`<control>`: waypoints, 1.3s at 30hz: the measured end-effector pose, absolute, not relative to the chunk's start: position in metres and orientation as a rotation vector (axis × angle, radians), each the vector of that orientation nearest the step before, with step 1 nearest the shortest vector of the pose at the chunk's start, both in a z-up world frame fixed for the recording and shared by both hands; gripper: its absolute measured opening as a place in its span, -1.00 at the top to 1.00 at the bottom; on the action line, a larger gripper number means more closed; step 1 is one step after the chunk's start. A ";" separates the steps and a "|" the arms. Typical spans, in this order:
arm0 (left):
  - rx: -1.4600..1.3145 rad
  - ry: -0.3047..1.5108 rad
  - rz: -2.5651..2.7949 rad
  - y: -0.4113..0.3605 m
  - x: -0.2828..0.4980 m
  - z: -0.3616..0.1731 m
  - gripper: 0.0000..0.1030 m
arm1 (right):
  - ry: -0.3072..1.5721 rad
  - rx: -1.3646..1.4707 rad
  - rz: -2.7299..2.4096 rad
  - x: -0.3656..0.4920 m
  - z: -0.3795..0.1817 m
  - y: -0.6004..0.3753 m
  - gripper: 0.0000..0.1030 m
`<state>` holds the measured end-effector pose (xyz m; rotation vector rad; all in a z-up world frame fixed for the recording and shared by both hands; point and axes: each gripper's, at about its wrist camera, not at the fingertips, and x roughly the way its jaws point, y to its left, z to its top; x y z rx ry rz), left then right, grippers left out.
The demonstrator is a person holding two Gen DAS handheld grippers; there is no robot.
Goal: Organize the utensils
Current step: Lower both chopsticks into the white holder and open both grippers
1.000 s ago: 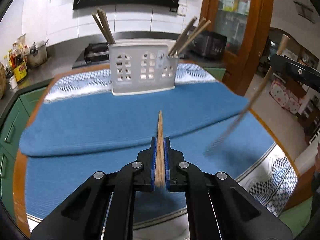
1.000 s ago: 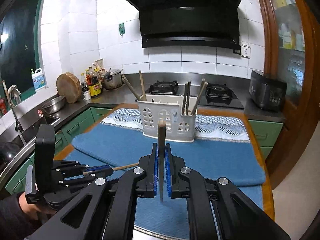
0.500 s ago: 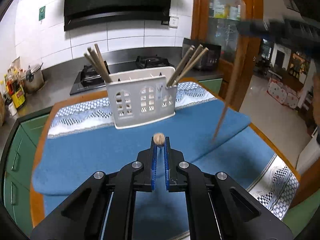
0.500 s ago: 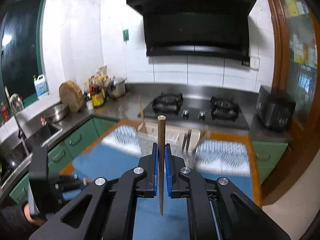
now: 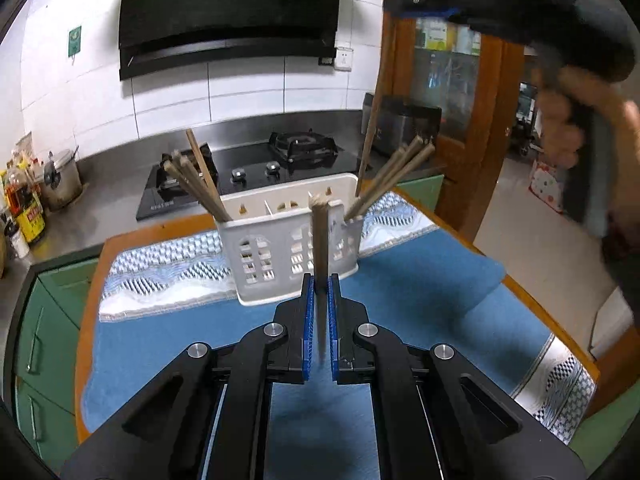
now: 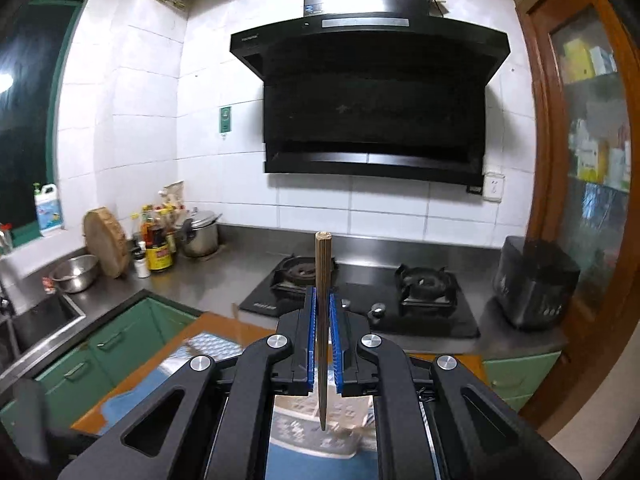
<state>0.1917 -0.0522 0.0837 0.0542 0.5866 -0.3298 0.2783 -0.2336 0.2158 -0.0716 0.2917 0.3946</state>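
My left gripper [image 5: 319,286] is shut on a wooden chopstick [image 5: 320,236] that stands upright between its blue pads, just in front of the white slotted utensil holder [image 5: 260,256]. Several chopsticks lean in the holder's left end [image 5: 198,188] and several more in its right end [image 5: 394,174]. My right gripper [image 5: 404,8] is high at the upper right, held by a hand [image 5: 568,120]. It is shut on a second chopstick [image 5: 370,120] that hangs tip down over the holder's right end. In the right wrist view that gripper [image 6: 322,300] clamps the chopstick [image 6: 322,264] vertically, with the holder [image 6: 298,404] blurred beneath.
The holder stands on a blue towel [image 5: 420,312] over a patterned cloth on a wooden table [image 5: 90,280]. Behind are a gas hob [image 6: 424,284], a range hood [image 6: 372,92], bottles [image 6: 158,240], a pot [image 6: 200,232] and a sink [image 6: 36,320]. A wooden cabinet [image 5: 464,128] stands at the right.
Both grippers rose and came closer to the holder. The left chopstick went from pointing forward to standing upright. The right gripper climbed over the holder's right end with its chopstick.
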 end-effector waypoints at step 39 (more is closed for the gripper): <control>0.019 0.377 -0.153 -0.050 0.315 0.171 0.90 | 0.398 -0.243 0.375 0.290 0.141 -0.239 0.52</control>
